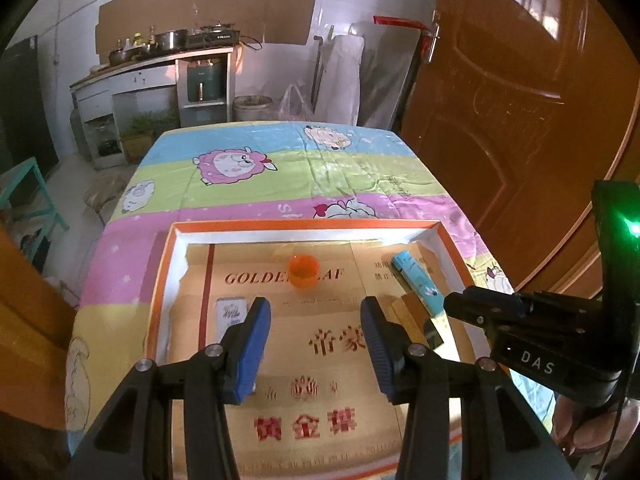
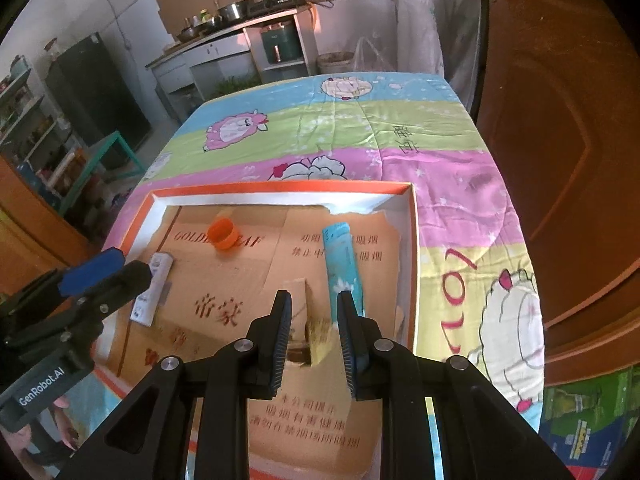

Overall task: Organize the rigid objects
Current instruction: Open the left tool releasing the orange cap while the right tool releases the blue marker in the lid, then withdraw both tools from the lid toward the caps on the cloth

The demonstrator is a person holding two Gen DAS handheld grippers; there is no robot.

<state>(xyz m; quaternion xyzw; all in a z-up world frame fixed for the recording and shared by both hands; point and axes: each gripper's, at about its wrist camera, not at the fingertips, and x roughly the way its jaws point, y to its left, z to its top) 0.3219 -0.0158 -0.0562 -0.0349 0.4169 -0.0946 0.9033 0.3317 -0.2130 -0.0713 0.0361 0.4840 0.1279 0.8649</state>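
An orange-rimmed tray (image 1: 176, 240) (image 2: 412, 240) lined with gold cardboard lies on the table. In it are an orange cap (image 1: 303, 271) (image 2: 224, 233), a light blue tube (image 1: 416, 282) (image 2: 342, 260), a white flat device (image 1: 229, 312) (image 2: 154, 288) and a brown and yellow block (image 1: 408, 312) (image 2: 316, 332). My left gripper (image 1: 316, 340) is open and empty above the tray's middle. My right gripper (image 2: 314, 340) is open, its fingers on either side of the block; whether they touch it is unclear.
The table has a striped sheep-print cloth (image 1: 280, 168) (image 2: 360, 128). A brown door (image 1: 520, 100) stands close on the right. A kitchen counter (image 1: 152, 64) with pots is at the back. A teal stool (image 1: 28, 196) stands at the left.
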